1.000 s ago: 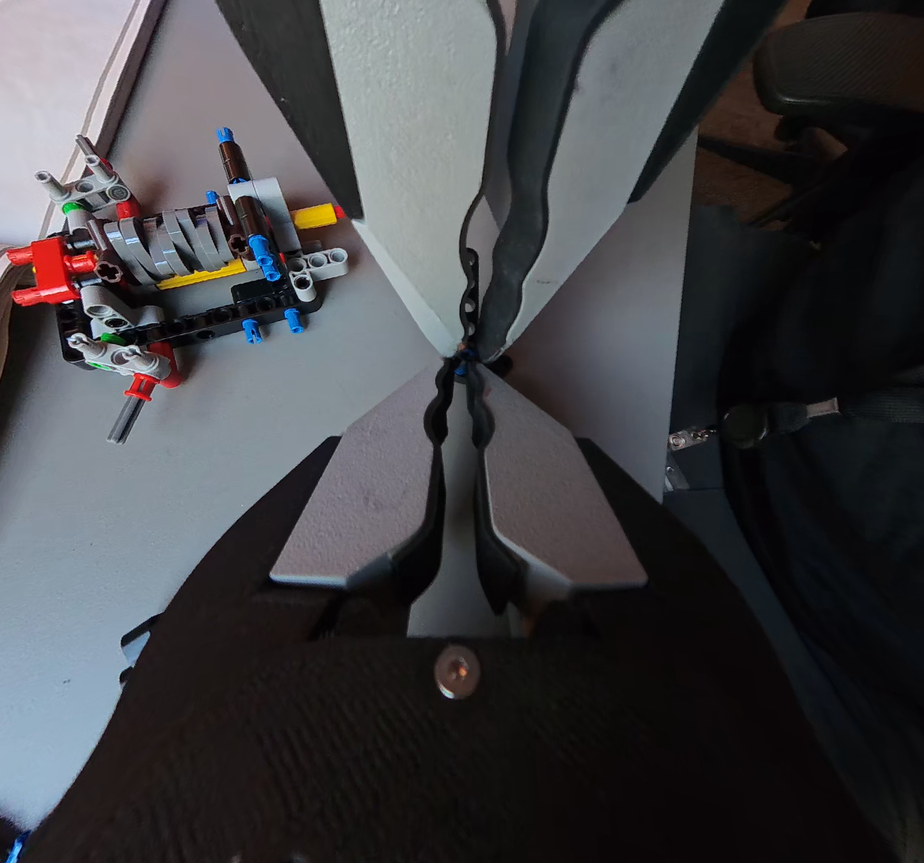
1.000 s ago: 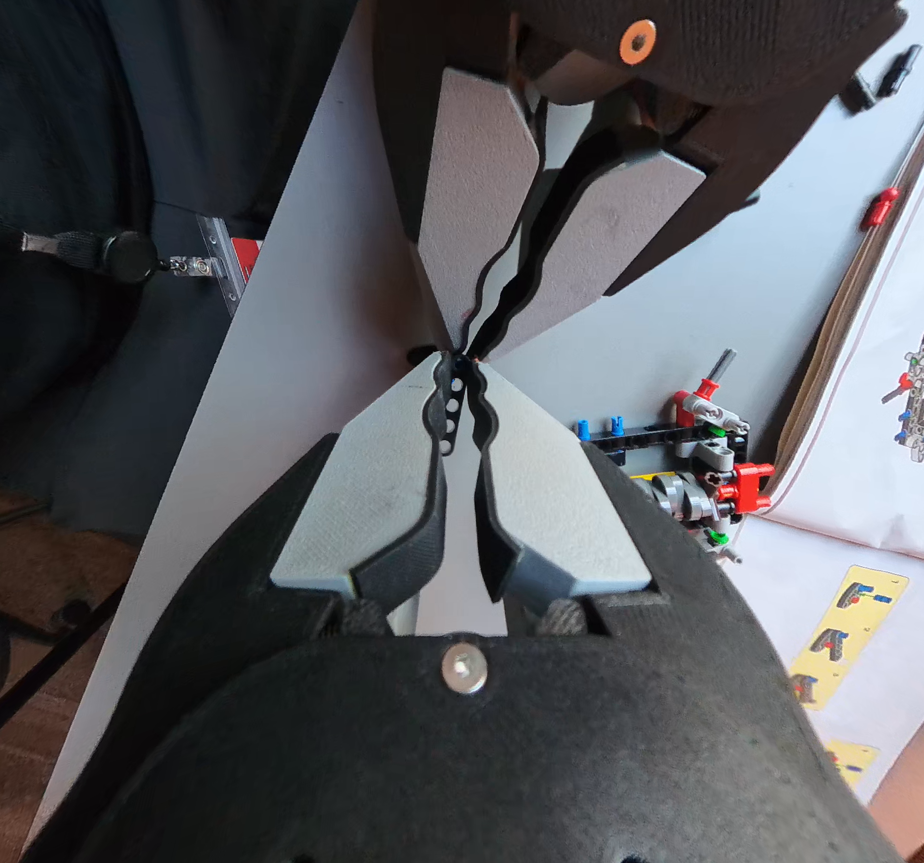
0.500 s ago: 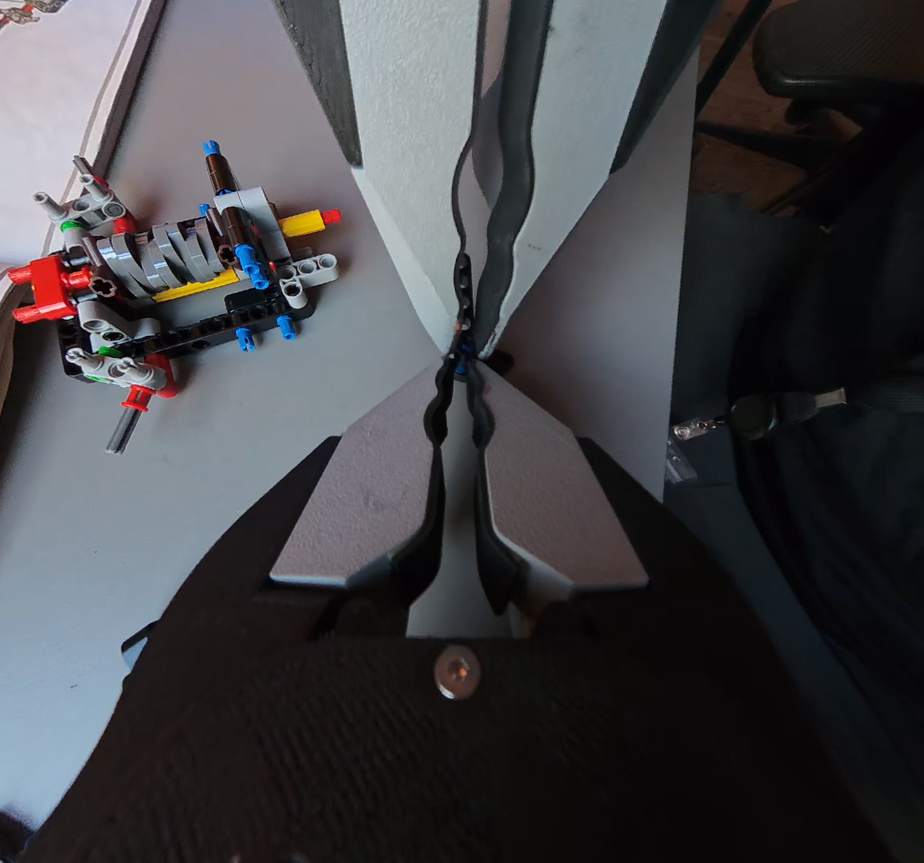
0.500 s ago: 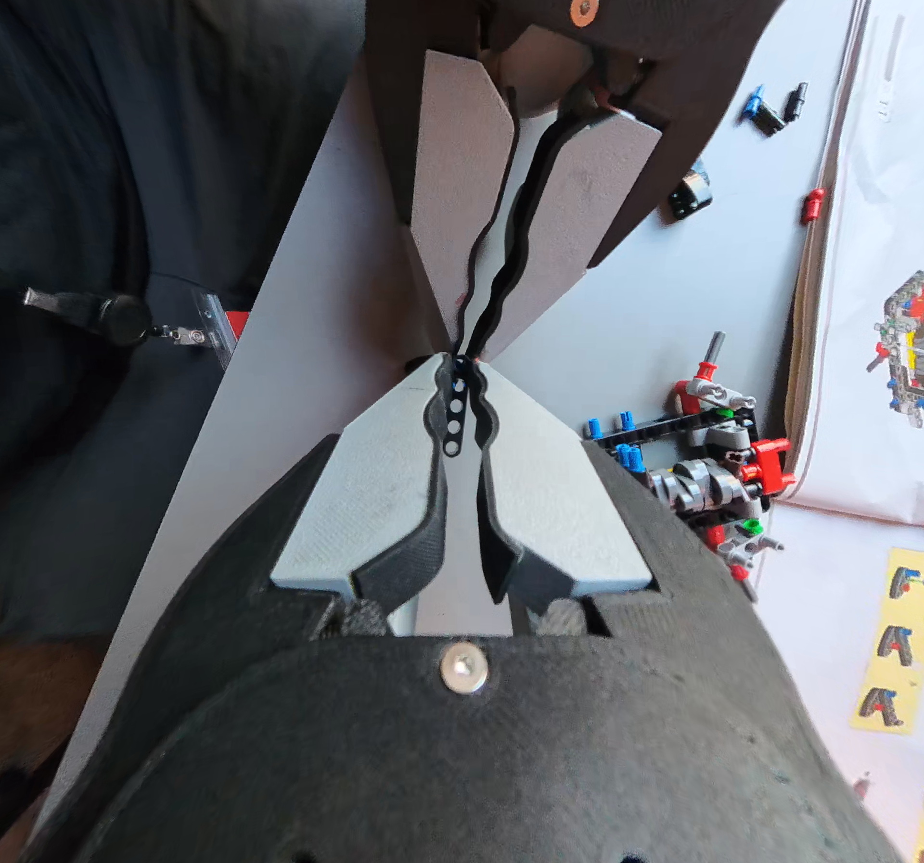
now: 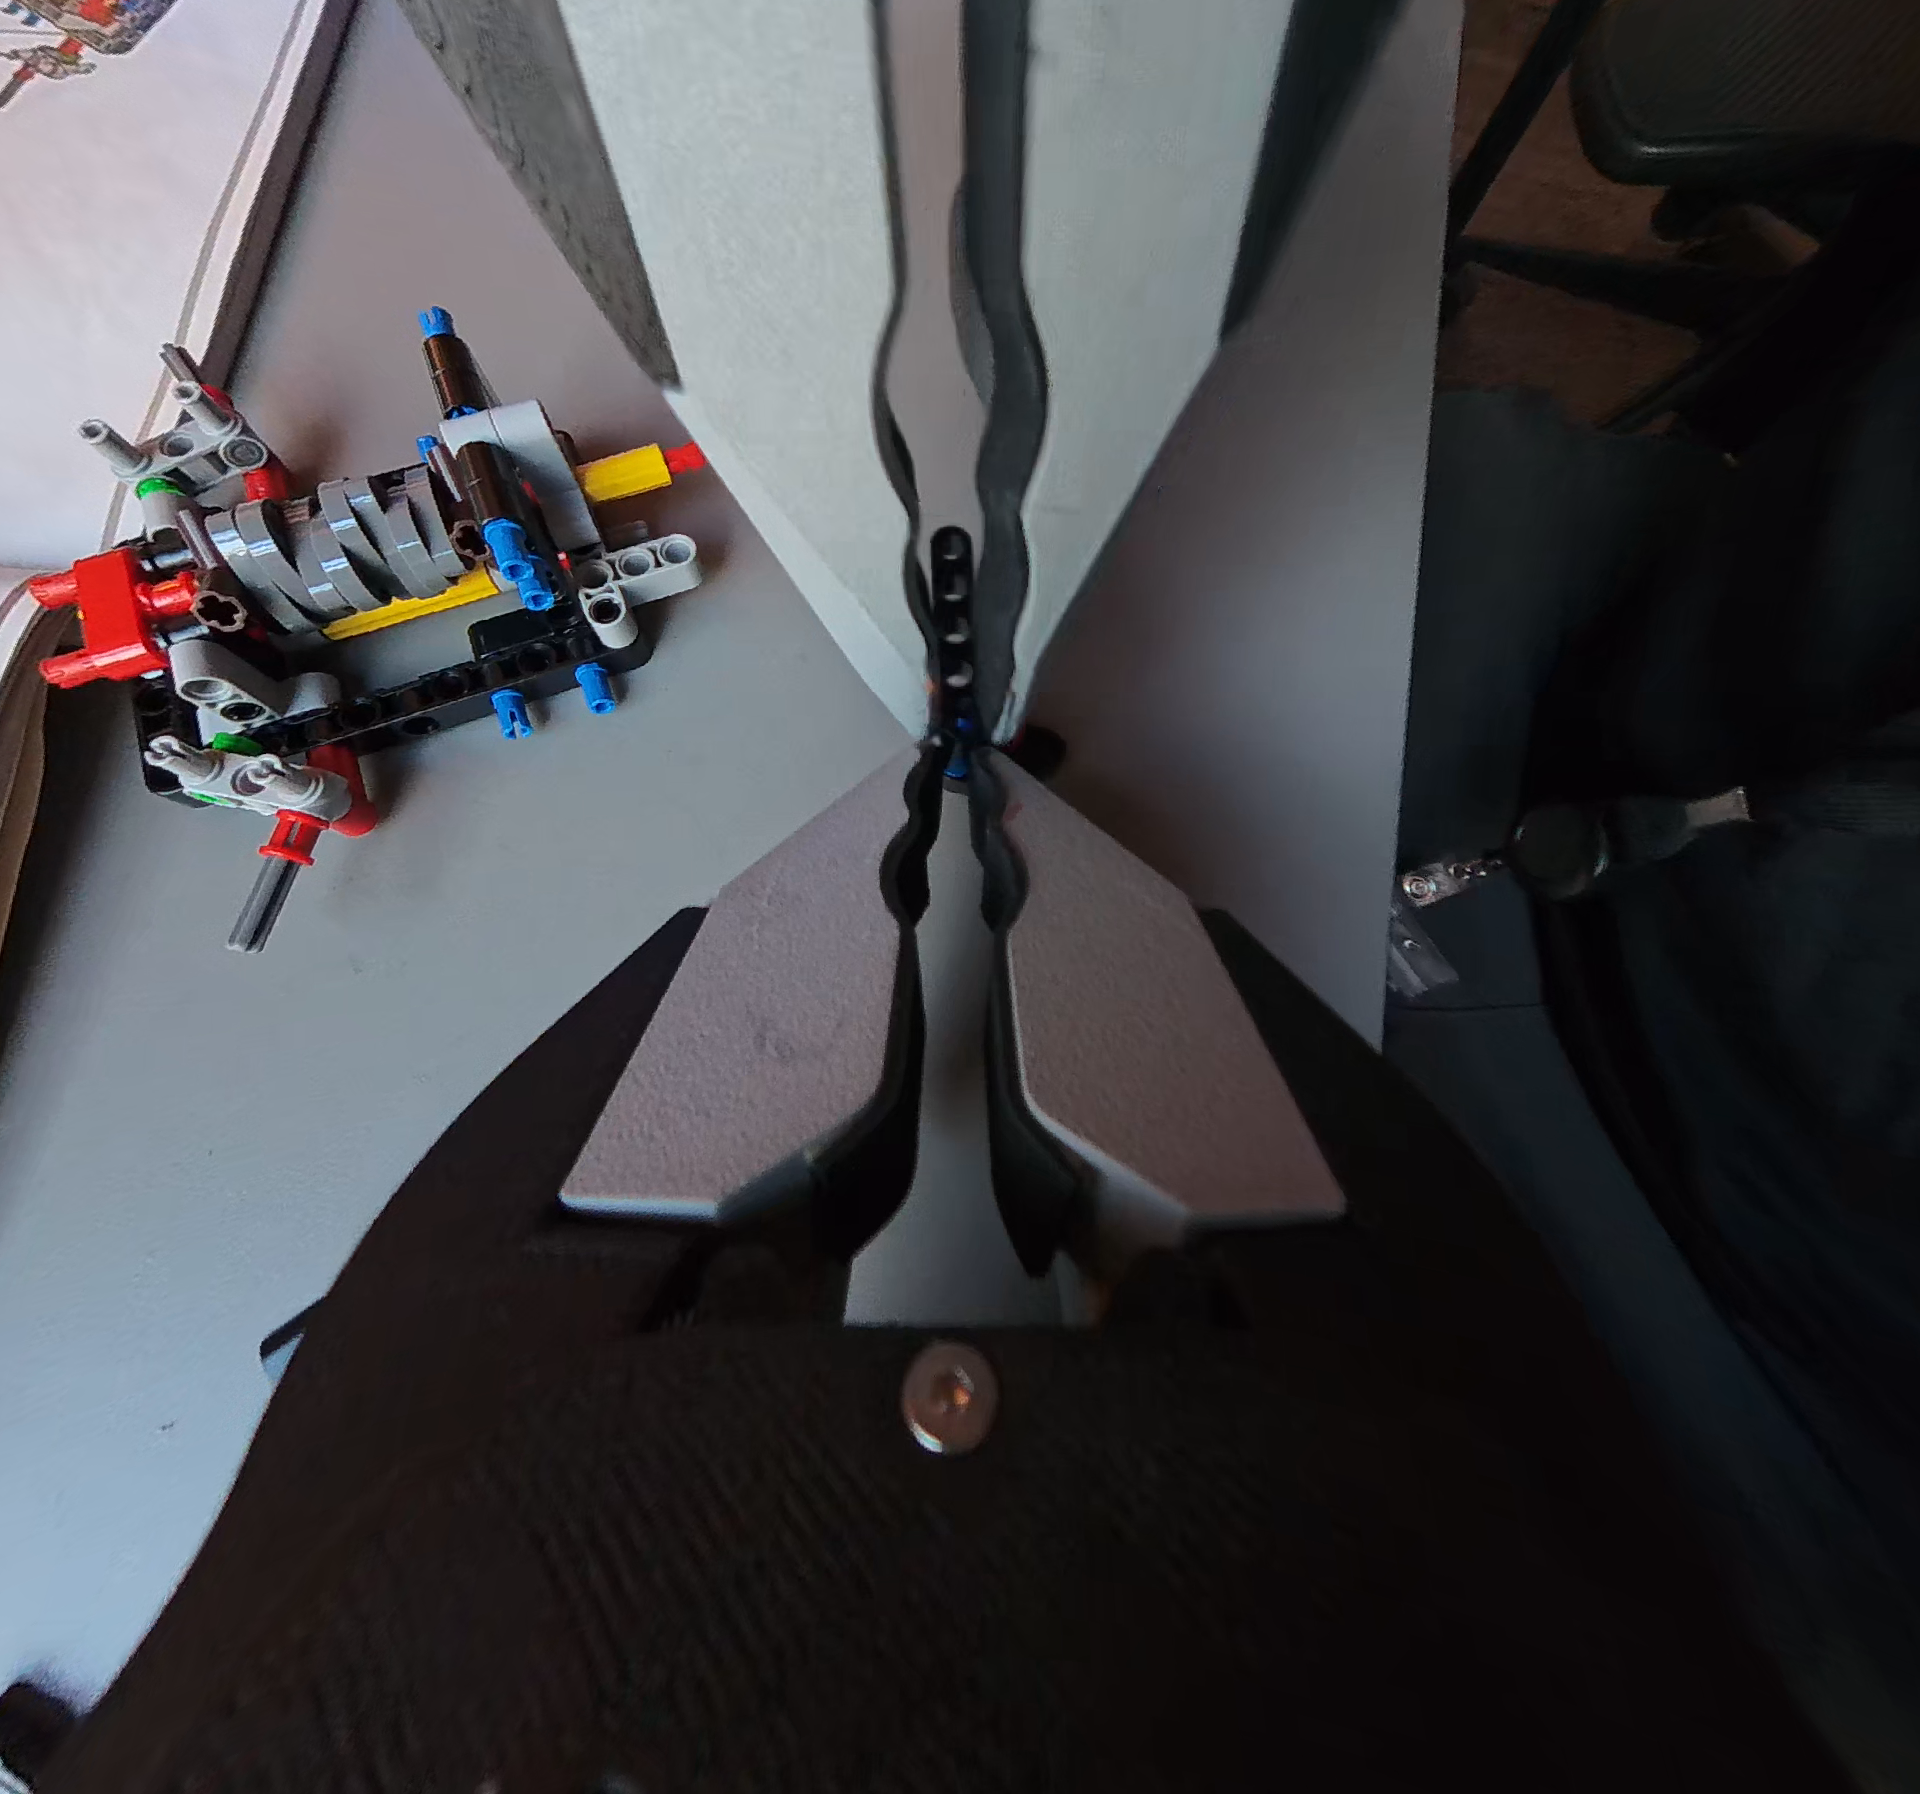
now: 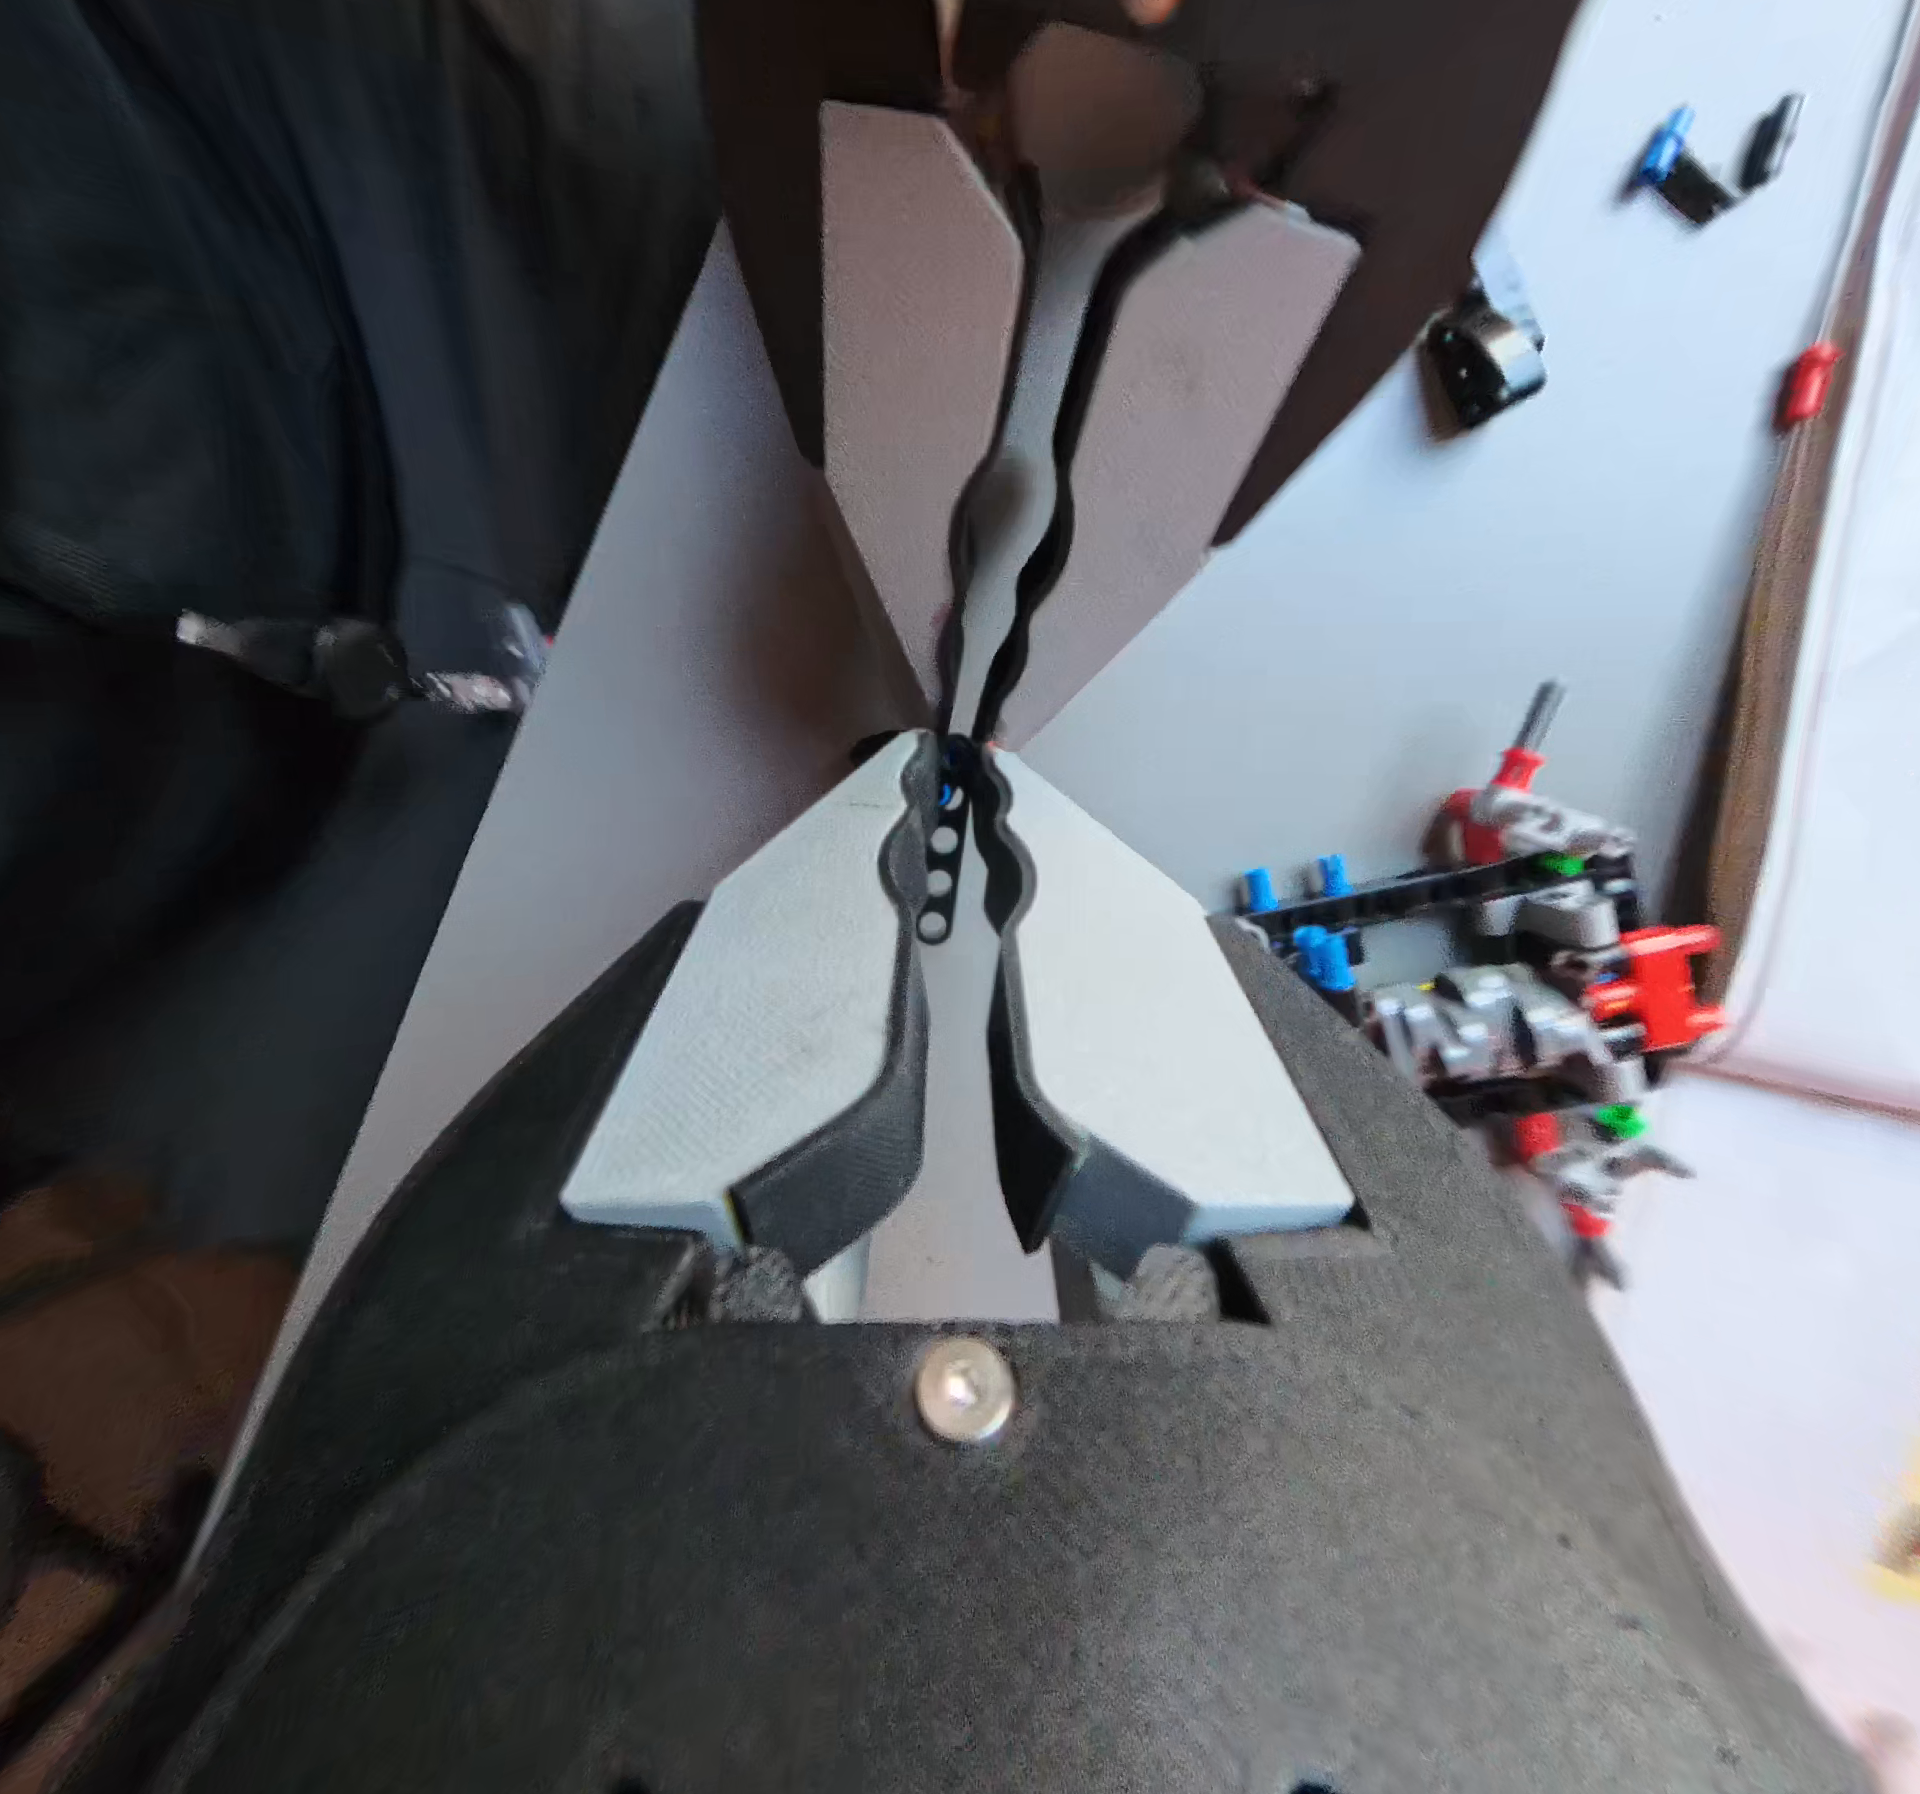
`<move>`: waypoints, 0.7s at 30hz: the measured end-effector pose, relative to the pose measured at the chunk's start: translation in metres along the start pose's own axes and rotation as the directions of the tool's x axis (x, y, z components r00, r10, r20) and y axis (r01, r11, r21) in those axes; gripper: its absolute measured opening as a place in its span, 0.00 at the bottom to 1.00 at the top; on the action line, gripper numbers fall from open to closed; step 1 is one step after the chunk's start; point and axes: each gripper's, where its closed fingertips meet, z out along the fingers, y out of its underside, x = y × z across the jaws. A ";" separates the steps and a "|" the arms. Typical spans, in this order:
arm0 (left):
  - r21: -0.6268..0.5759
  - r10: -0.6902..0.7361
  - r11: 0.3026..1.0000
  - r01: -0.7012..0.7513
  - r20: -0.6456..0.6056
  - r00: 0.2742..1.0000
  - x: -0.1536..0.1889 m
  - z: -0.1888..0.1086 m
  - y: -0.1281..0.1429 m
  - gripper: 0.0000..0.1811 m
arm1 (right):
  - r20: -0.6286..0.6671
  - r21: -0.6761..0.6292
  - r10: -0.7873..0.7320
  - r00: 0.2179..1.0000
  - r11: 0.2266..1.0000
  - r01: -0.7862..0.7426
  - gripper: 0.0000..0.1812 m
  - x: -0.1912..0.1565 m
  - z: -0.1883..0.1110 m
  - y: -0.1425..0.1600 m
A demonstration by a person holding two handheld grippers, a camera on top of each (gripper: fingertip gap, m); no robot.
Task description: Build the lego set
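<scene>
My left gripper is shut on a small blue pin. My right gripper is shut on a thin black beam with holes. The two grippers meet tip to tip above the table's near edge, with the pin against the end of the beam. The right gripper's fingers fill the top of the left wrist view. The left gripper's fingers fill the top of the right wrist view. The partly built lego model, grey, black, red, yellow and blue, lies on the grey table; it also shows in the right wrist view.
An instruction booklet lies beyond the model. Loose pieces lie on the table: a blue and black one, a black one and a red pin. A person in dark clothing sits at the table edge. An office chair stands behind.
The grippers stay tip to tip. The right gripper has swung to stand straighter opposite the left. More of the black beam shows between its fingers, and the right wrist view has shifted and blurred.
</scene>
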 end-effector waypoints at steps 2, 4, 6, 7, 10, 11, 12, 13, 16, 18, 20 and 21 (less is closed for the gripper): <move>0.001 0.020 1.000 -0.020 0.021 1.000 -0.001 0.001 -0.001 0.02 | -0.007 0.058 0.040 0.999 0.998 -0.039 0.03 0.001 -0.002 0.004; 0.000 0.034 0.999 -0.034 0.042 0.999 -0.003 0.001 -0.001 0.02 | -0.068 0.040 0.004 0.998 0.999 -0.001 0.03 0.003 -0.002 0.005; 0.000 0.021 1.000 -0.022 0.029 0.999 -0.003 0.001 -0.001 0.02 | -0.080 -0.002 -0.021 0.997 1.000 0.020 0.03 0.002 -0.002 0.004; 0.000 0.018 1.000 -0.018 0.023 1.000 -0.002 0.001 -0.001 0.02 | -0.074 -0.024 -0.035 0.997 0.999 0.033 0.03 0.002 -0.001 0.003; 0.000 0.015 1.000 -0.015 0.016 1.000 -0.002 0.001 -0.001 0.02 | -0.005 -0.031 -0.004 1.000 1.000 0.004 0.03 0.002 0.000 0.001; -0.001 0.011 1.000 -0.011 0.014 1.000 -0.002 0.001 -0.001 0.02 | 0.018 -0.027 0.005 1.000 1.000 -0.004 0.03 0.002 0.001 0.001; -0.001 0.005 1.000 -0.005 0.009 1.000 -0.002 0.001 -0.001 0.02 | 0.029 -0.028 0.004 1.000 1.000 -0.003 0.03 0.002 0.001 0.001; -0.001 0.001 1.000 -0.001 0.005 1.000 -0.002 0.001 -0.001 0.02 | 0.031 -0.043 -0.006 1.000 0.999 0.007 0.03 0.002 0.001 0.001; 0.000 0.007 1.000 -0.007 0.004 1.000 -0.001 0.001 -0.001 0.02 | 0.002 -0.178 -0.104 0.995 0.979 0.102 0.03 0.002 0.001 0.003; 0.001 0.003 1.000 -0.003 -0.010 1.000 0.000 0.001 -0.001 0.02 | 0.004 -0.253 -0.191 0.981 0.949 0.186 0.03 0.001 0.001 0.003; -0.001 -0.012 1.000 0.012 -0.025 1.000 0.001 0.001 -0.001 0.02 | 0.016 -0.268 -0.188 0.982 0.945 0.186 0.03 0.001 0.001 0.004; -0.001 -0.018 1.000 0.018 -0.034 0.999 0.001 0.001 -0.001 0.02 | 0.027 -0.248 -0.177 0.984 0.952 0.178 0.03 0.000 0.001 0.003</move>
